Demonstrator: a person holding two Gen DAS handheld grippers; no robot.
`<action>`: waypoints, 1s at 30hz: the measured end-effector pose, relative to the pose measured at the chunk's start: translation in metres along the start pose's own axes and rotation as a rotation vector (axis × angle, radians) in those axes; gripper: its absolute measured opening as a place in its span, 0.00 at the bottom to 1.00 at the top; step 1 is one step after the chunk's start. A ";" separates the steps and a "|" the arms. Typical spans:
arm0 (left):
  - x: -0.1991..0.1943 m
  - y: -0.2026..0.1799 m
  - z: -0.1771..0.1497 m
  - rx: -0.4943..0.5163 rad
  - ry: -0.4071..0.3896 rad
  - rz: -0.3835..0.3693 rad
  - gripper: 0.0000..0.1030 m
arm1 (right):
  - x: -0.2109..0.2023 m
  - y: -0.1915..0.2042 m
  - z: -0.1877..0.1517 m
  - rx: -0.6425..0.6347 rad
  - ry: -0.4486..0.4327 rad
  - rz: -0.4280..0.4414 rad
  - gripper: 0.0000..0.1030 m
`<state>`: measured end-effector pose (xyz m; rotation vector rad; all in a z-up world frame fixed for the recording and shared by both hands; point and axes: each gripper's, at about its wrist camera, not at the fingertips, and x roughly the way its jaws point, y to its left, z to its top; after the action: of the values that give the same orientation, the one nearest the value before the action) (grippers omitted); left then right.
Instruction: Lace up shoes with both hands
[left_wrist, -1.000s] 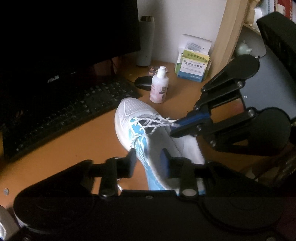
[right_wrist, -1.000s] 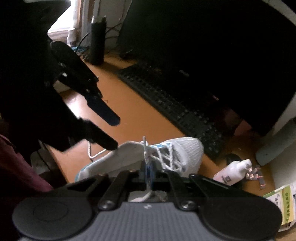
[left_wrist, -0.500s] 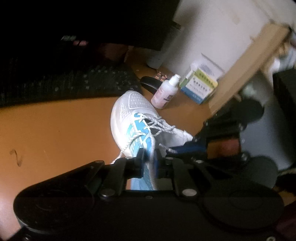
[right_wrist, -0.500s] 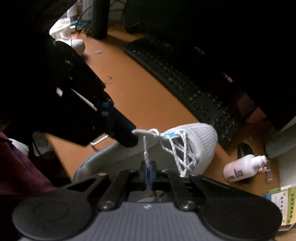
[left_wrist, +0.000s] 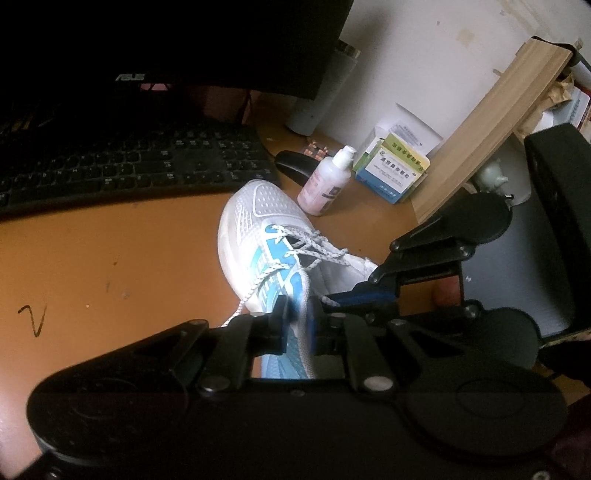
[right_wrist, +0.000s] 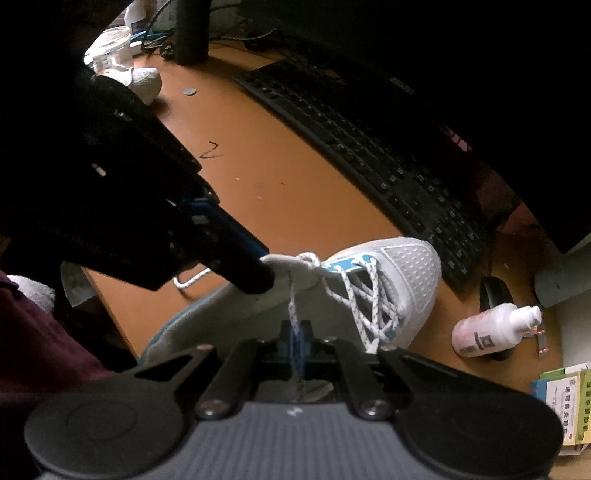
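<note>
While white sneaker (right_wrist: 399, 273) rests on desk (left_wrist: 110, 258), left hand-held gripper (left_wrist: 297, 321) clamps shoe tongue (right_wrist: 291, 264), right hand-held gripper (right_wrist: 297, 338) pinches lace (right_wrist: 292, 306)

One shoe (left_wrist: 258, 236), two claws (left_wrist: 297, 314) (right_wrist: 297, 332)

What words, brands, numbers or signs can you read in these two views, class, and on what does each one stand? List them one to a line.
"ASUS": on the lower edge of the monitor.
A hand-drawn squiggle like "2" or "Z": on the desk.
Green and blue box: printed characters, too small to read.
Pink bottle: dark label, too blurred to read.
Keyboard: key legends too small to read.
</note>
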<state>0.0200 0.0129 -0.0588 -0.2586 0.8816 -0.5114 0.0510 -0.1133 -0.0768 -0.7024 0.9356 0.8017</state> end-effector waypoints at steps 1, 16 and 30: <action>0.000 0.000 0.000 0.000 0.000 0.001 0.08 | 0.000 0.000 0.000 0.000 -0.001 0.002 0.03; 0.001 0.004 0.000 0.007 0.008 -0.002 0.08 | -0.002 0.001 -0.001 0.015 -0.005 0.007 0.03; 0.000 0.002 0.001 0.008 0.012 -0.002 0.08 | -0.004 0.002 0.002 0.014 -0.030 0.001 0.03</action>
<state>0.0213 0.0144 -0.0591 -0.2494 0.8905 -0.5188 0.0489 -0.1122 -0.0724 -0.6759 0.9136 0.8040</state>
